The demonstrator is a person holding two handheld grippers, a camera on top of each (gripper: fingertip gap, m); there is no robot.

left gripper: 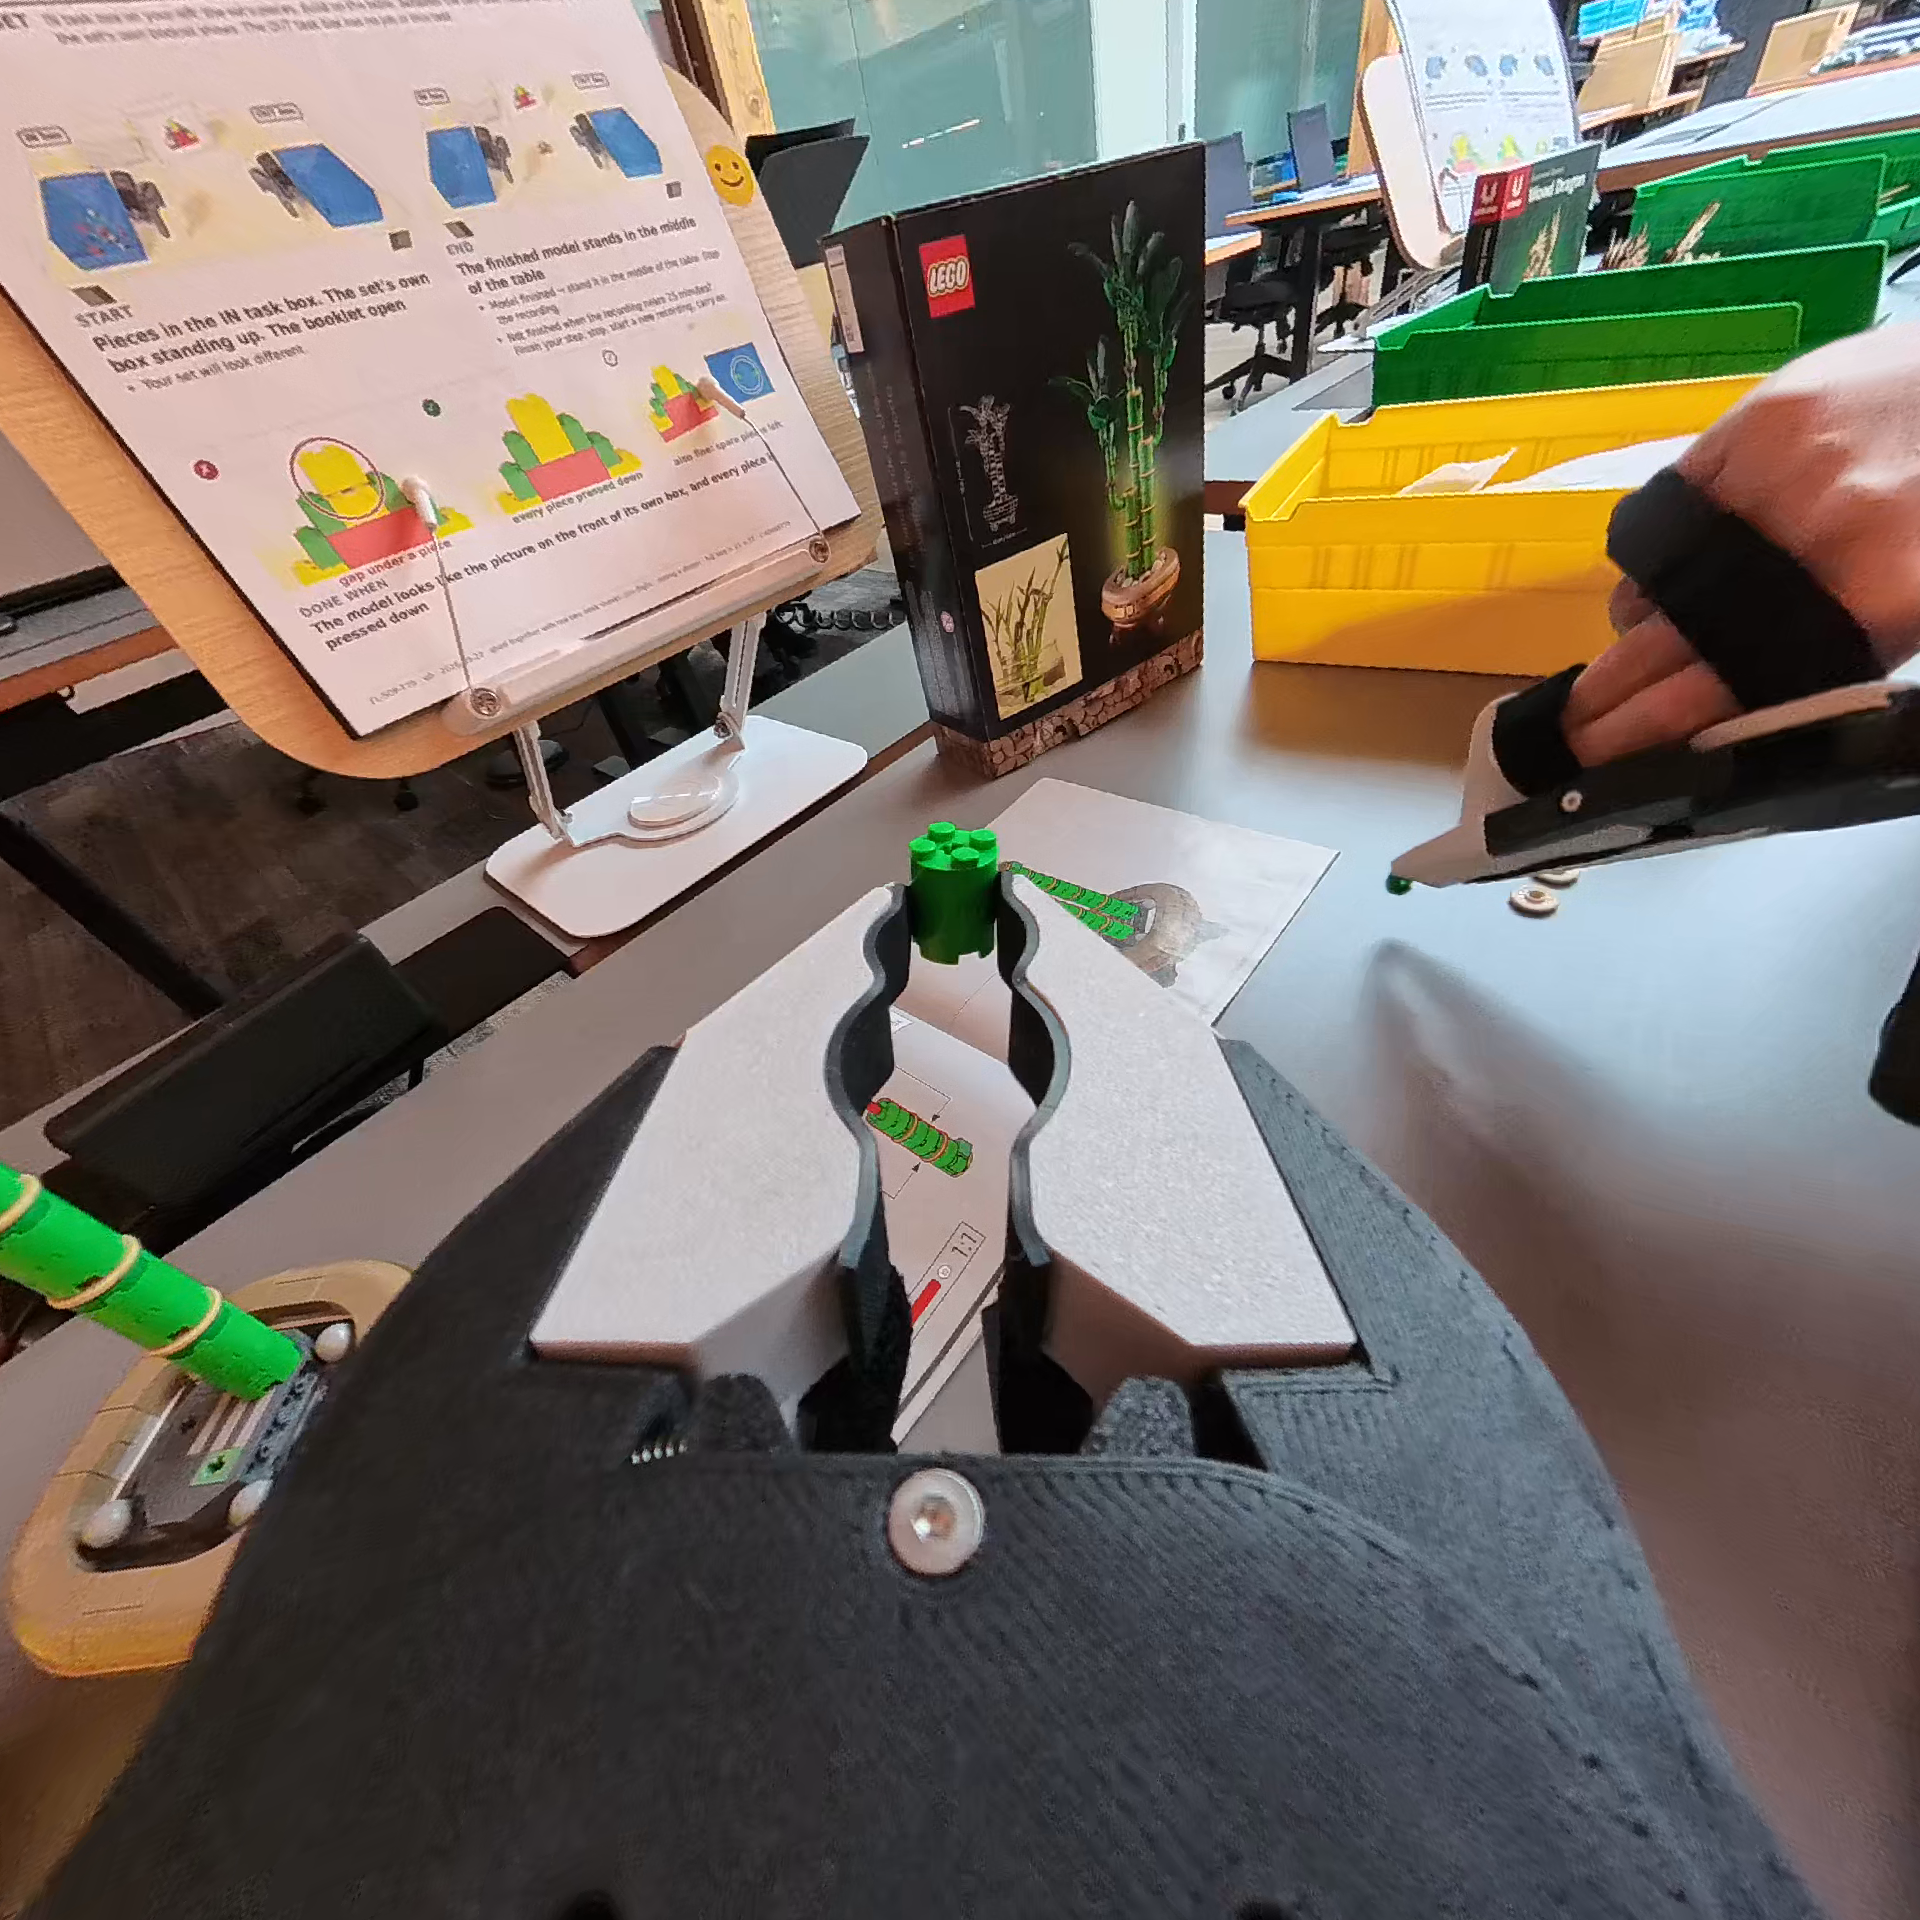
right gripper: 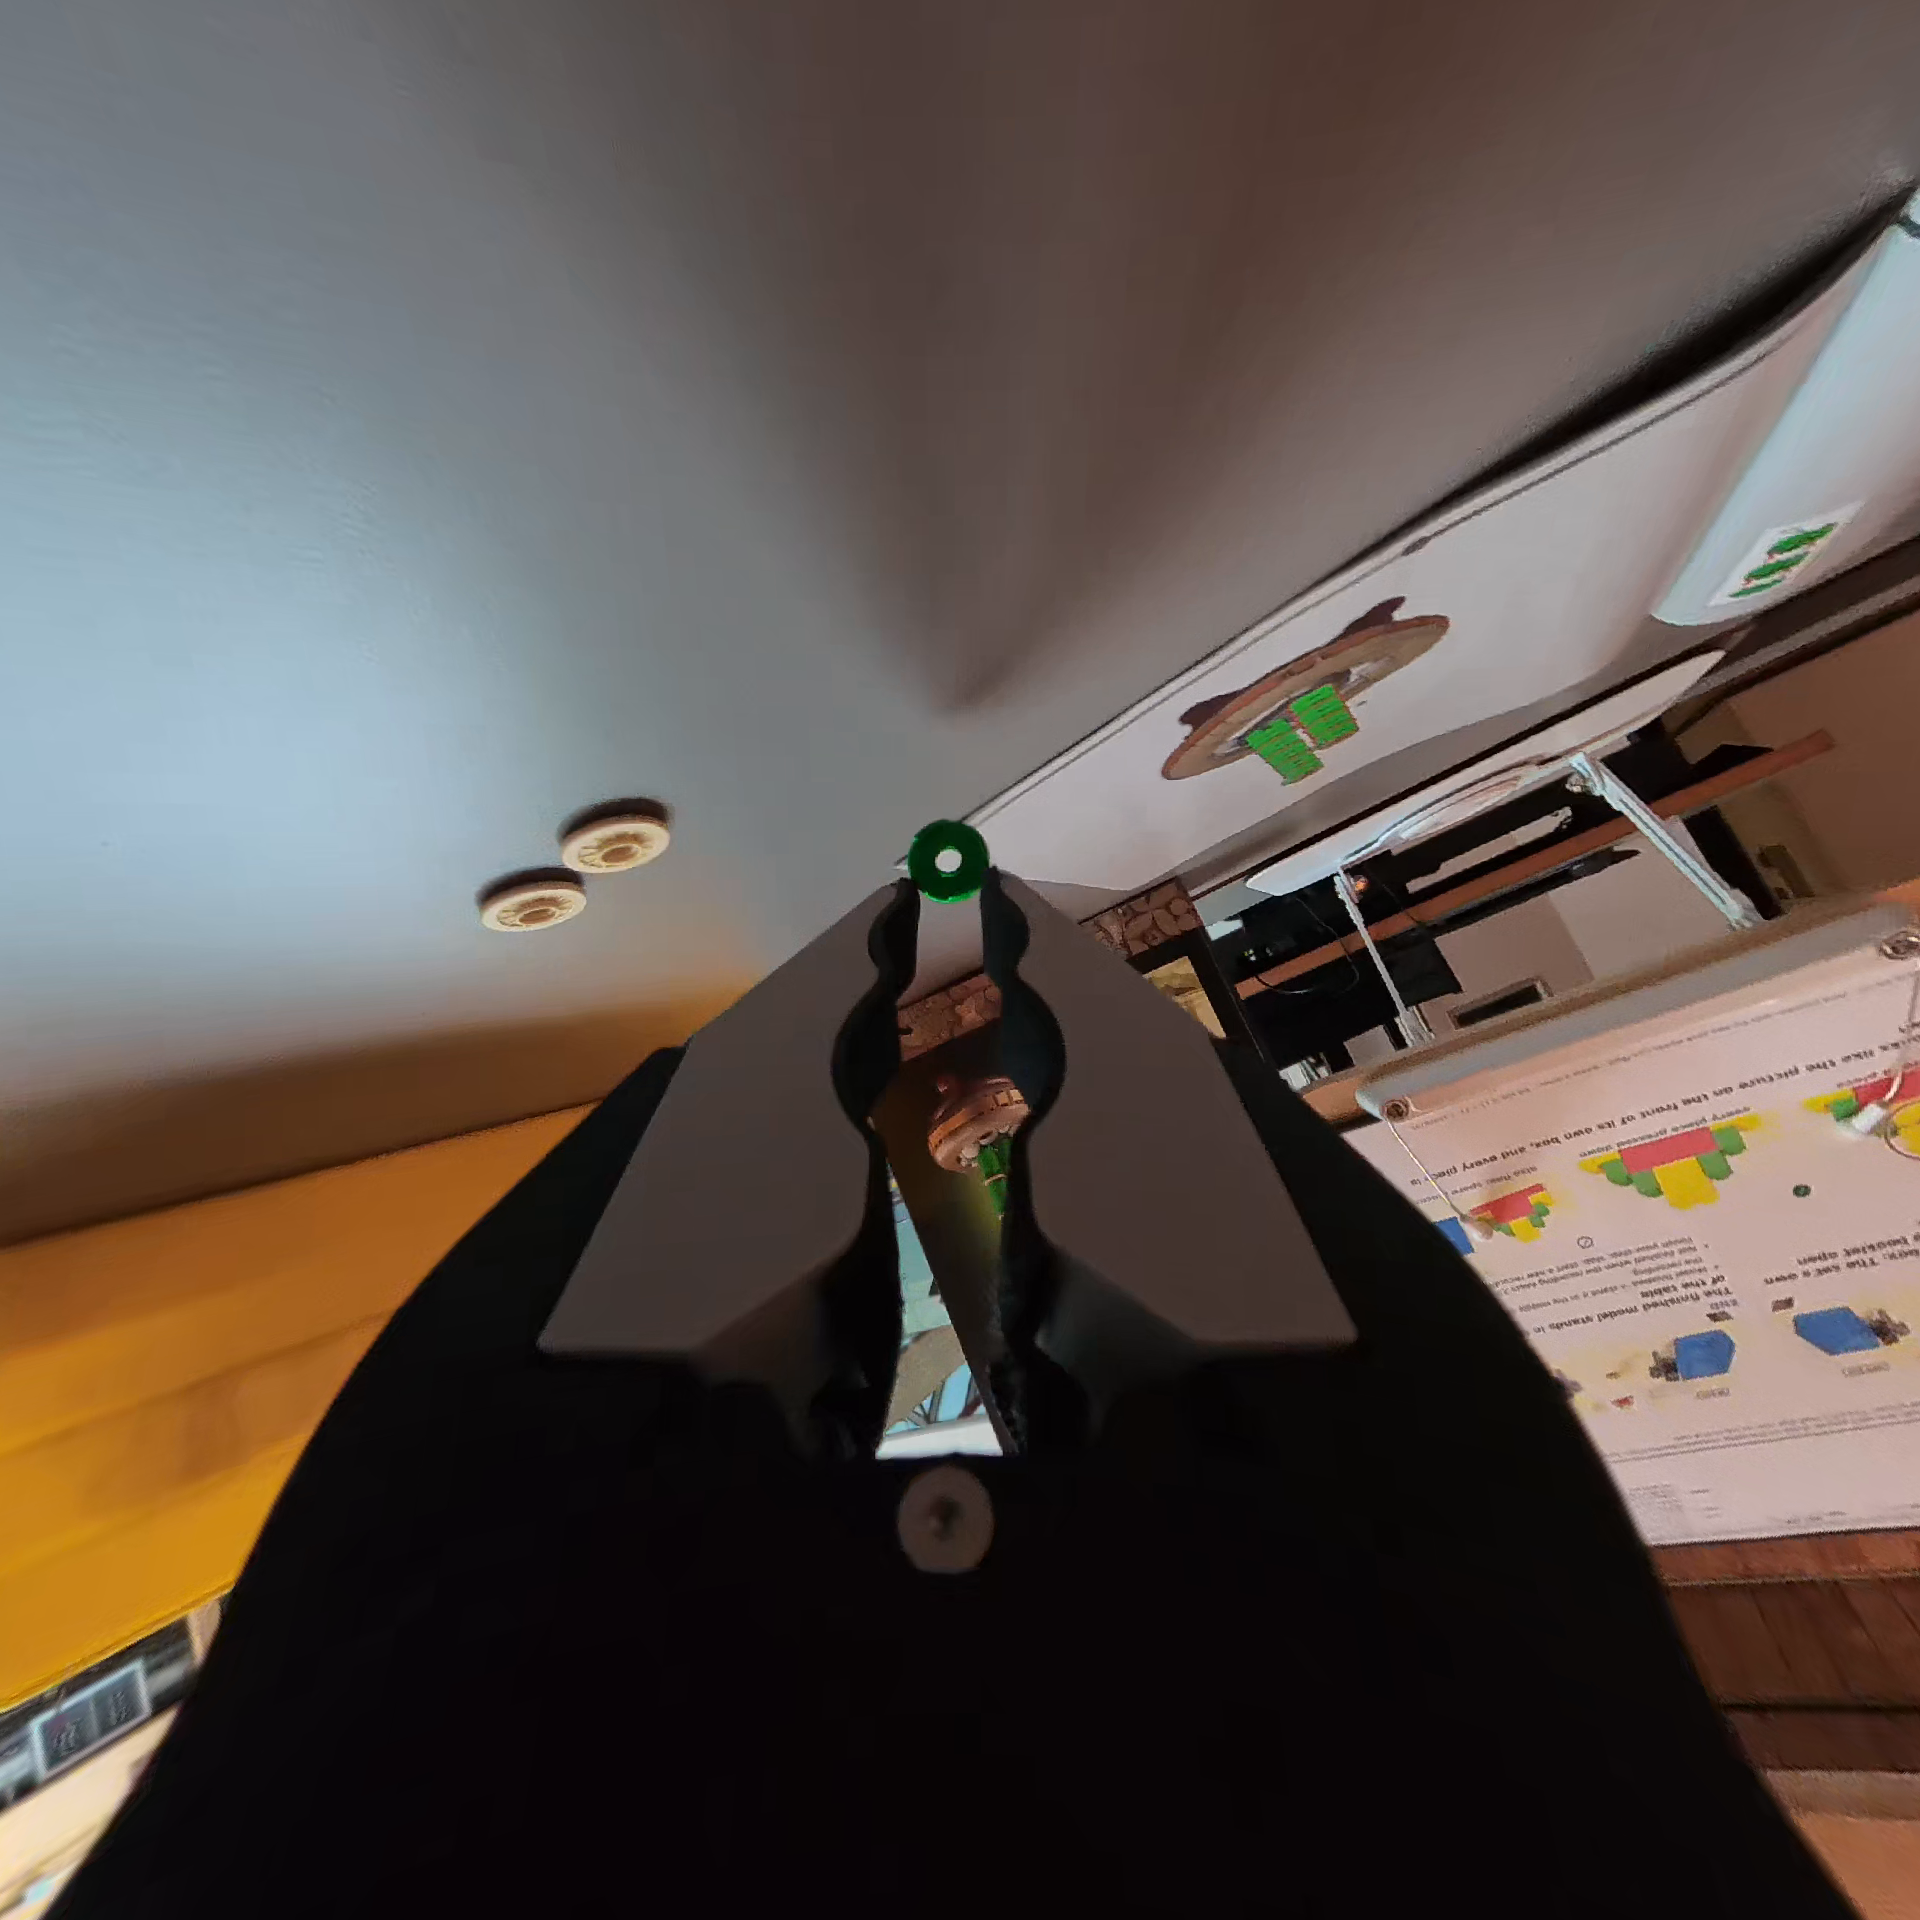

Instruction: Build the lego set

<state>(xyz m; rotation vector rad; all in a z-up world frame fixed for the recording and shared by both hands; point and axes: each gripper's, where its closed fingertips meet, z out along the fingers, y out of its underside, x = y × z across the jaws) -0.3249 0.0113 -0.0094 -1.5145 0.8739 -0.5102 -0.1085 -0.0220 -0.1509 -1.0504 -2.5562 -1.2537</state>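
My left gripper [left gripper: 952, 906] is shut on a green round brick [left gripper: 952, 894], studs up, held above the open instruction booklet [left gripper: 1226, 883]. My right gripper [right gripper: 948, 889] is shut on a small dark green ring piece [right gripper: 948, 862]; its view is rolled upside down. The right gripper also shows at the right of the left wrist view [left gripper: 1397, 881], just above the table, with the ring at its tip. Two tan round pieces [right gripper: 571, 873] lie on the table beside it. A green bamboo stalk [left gripper: 135, 1299] leans out of the tan base [left gripper: 125, 1475] at the lower left.
The set's black box [left gripper: 1039, 468] stands behind the booklet. A task sheet sits on a white stand [left gripper: 665, 821] at the back left. A yellow bin [left gripper: 1455, 540] and green bins [left gripper: 1621, 322] are at the back right. A person's hand [left gripper: 1766, 582] holds the right gripper. Left tips to right tips: about 25 cm. From the left gripper's tips to the green bamboo stalk [left gripper: 135, 1299] is close to 20 cm. My left gripper's tips are some 25 cm from the tan base [left gripper: 125, 1475].
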